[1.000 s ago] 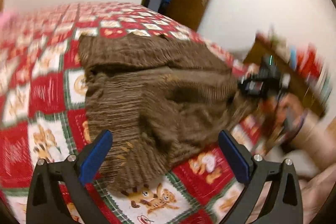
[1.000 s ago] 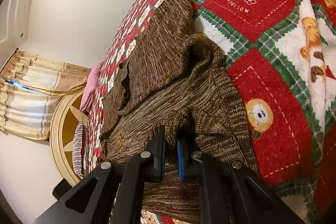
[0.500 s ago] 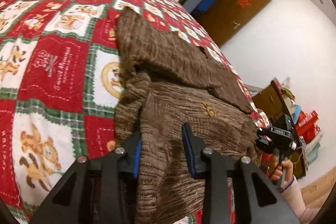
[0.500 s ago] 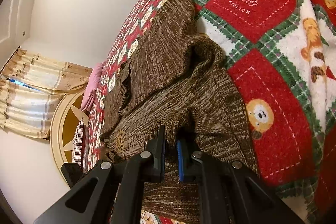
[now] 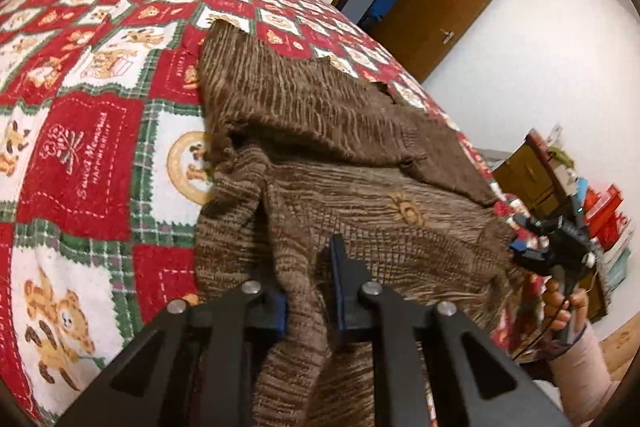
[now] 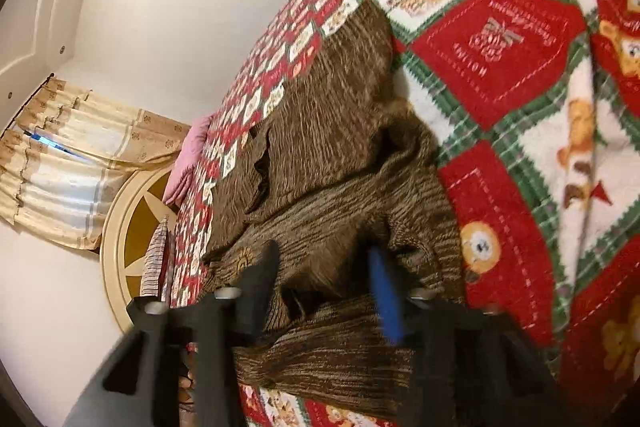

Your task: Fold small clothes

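The brown knit garment lies on the red bear-print blanket, its long axis running away from both grippers. The left gripper, jaws just closing, pinches the garment's near hem; the right gripper, just opening, straddles loose knit at the same edge.
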Motion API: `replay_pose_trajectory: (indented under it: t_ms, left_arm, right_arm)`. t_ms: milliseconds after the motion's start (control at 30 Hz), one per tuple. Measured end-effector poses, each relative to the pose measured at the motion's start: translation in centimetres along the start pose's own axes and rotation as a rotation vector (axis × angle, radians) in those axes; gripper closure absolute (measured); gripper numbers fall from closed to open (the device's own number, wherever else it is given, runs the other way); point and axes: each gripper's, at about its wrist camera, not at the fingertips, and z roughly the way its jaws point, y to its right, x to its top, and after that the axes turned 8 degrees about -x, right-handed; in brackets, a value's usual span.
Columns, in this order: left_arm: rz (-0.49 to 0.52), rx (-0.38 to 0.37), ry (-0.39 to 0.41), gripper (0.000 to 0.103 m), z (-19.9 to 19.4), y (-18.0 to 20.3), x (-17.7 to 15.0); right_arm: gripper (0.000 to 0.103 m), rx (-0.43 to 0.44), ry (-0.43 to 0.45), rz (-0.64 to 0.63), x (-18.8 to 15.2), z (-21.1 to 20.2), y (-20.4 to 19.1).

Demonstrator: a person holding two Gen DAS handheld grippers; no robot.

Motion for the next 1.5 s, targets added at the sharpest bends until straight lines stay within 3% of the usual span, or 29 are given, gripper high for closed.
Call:
replay_pose_trajectory:
  t_ms: [267,433,600,833,1233,1500]
  left_arm:
    - [0.119,0.192,-0.022,0.087,0.9,2.5,-0.4]
    - [0.183,0.264,-0.017,0.088,1.3,3.4,-0.8]
    - [0.155,0.264,-0.016,0.088,1.1,3.1,-0.6]
    - [0.179,0.305,-0.023,0.088,1.5,3.7,-0.6]
    - [0.193,0.326,-0.019,0.088,1.6,3.9,-0.8]
    - [0.205,0.344,-0.020,0.087,1.7,4.1,-0.8]
  right_arm:
    - [0.052,-0.048,0.023,-0.068,-0.2,1.0,-0.9]
    - [0.054,-0.075,0.003,-0.073,0.1,1.4,-1.1]
    - [0.068,-0.143,-0.007,-0.089,0.2,1.7,-1.4]
    - [0.094,-0.108,-0.024,0.002,0.5,1.6,0.9]
    - [0.094,-0.121,-0.021,-0.002,0.3,1.6,0.4]
    - [0.094,-0.195,-0.010,-0.078,0.1,1.9,-0.9]
